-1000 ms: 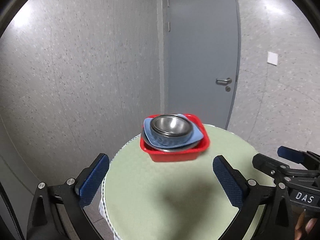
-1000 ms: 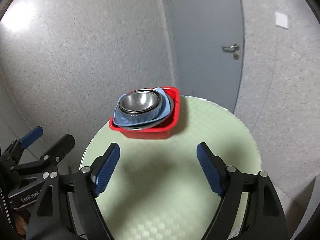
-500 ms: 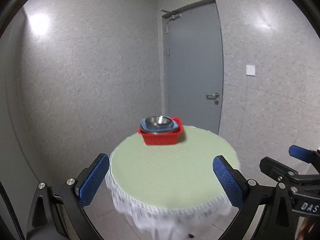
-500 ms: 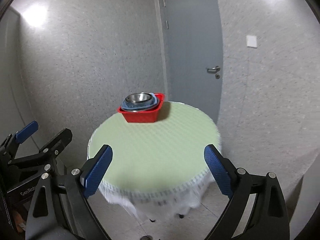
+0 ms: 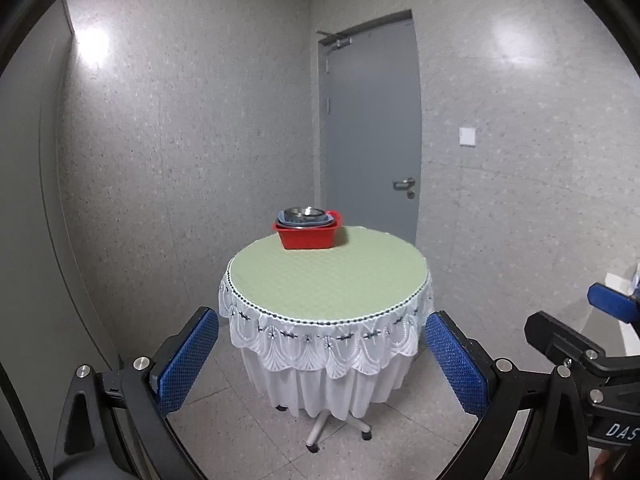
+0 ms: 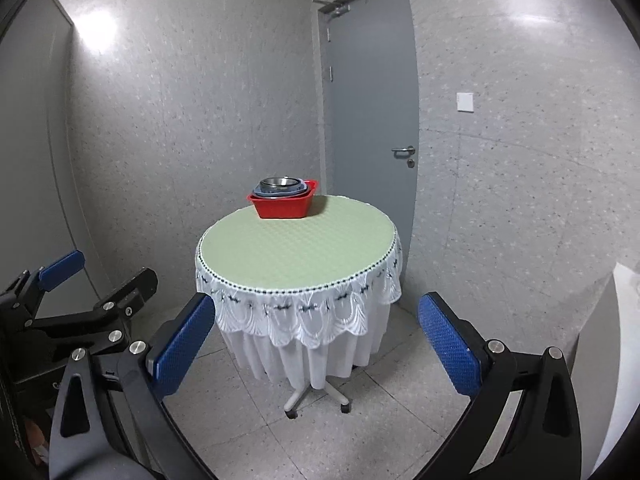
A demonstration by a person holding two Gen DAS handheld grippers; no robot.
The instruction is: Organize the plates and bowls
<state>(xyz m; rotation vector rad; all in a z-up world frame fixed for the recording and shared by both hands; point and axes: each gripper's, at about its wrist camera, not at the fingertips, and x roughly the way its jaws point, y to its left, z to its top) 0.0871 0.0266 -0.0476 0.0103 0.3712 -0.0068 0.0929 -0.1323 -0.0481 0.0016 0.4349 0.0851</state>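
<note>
Right wrist view: right gripper (image 6: 316,340), jaws just widened fully, and open left gripper (image 5: 322,354) both hold nothing, the red plastic tub (image 6: 283,204) of stacked metal bowls (image 6: 280,184) well ahead; a hurried re-approach risks toppling it.

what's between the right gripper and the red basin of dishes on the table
No object visibly blocks it. The right gripper hangs open and empty, back from the near edge of the round table. The red basin sits at the far side, with only bare green tabletop in front of it. The left gripper is off to the side.
</note>
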